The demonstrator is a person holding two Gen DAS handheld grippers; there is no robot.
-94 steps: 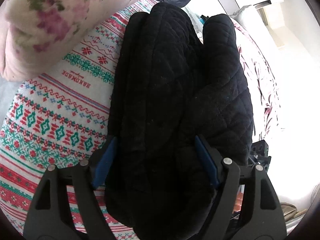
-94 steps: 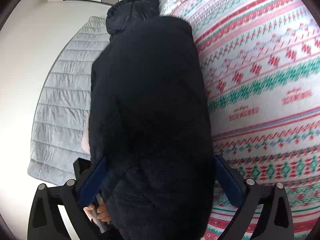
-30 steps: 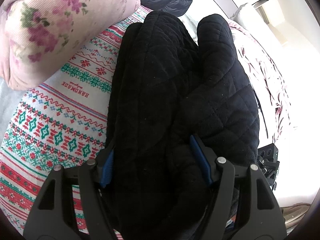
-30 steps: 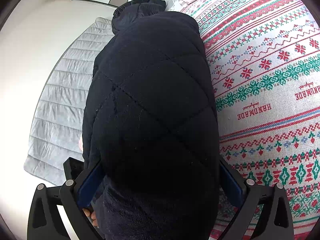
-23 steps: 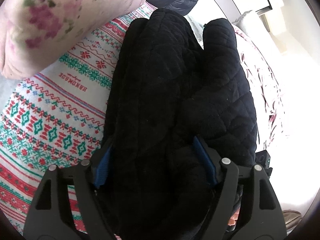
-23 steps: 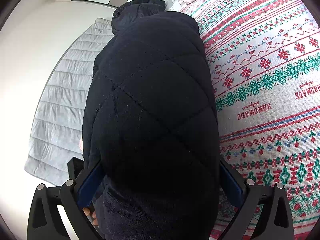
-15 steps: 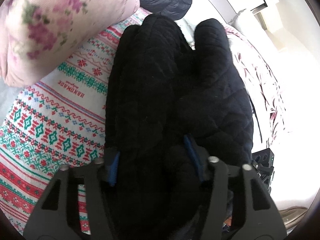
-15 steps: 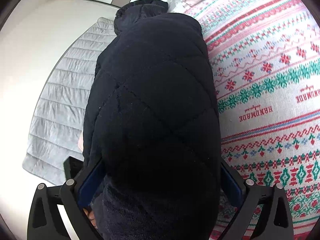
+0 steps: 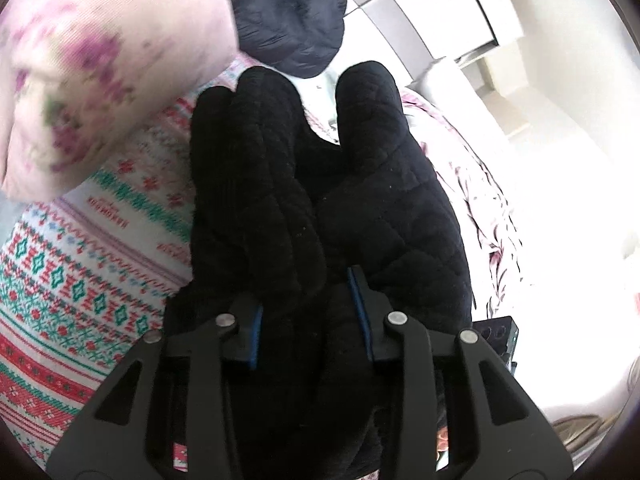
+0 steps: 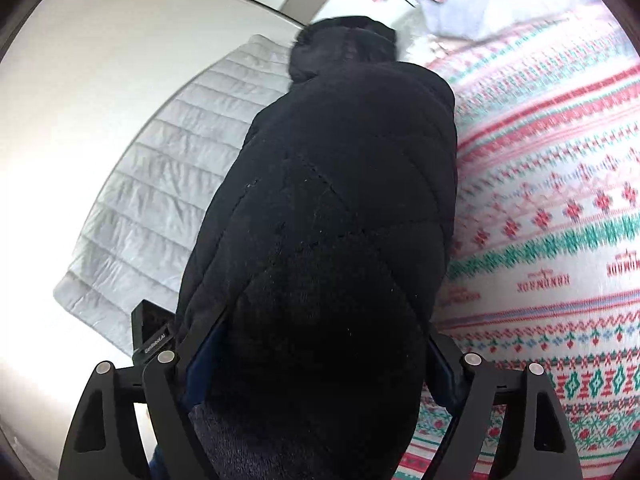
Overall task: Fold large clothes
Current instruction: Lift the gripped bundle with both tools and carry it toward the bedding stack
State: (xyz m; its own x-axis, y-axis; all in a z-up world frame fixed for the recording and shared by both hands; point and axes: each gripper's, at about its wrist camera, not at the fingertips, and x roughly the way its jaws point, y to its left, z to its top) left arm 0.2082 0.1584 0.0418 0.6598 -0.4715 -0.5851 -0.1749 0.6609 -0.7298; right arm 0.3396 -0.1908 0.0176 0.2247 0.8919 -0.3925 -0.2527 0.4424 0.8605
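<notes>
On the patterned bedspread (image 9: 80,280), the black jacket (image 9: 256,200) is running lengthwise straight ahead from both grippers; the left gripper (image 9: 308,320) and right gripper (image 10: 316,364) are closing around its near end.

Black quilted coat (image 10: 332,216) fills the centre, folded into a thick bundle, its collar end toward the top. Right gripper (image 10: 316,360) straddles its near end, jaws closing with the coat between them (blue pads mostly hidden by fabric). Patterned red-green blanket (image 10: 560,240) lies right, grey quilted pad (image 10: 160,200) left, just beside the coat.
</notes>
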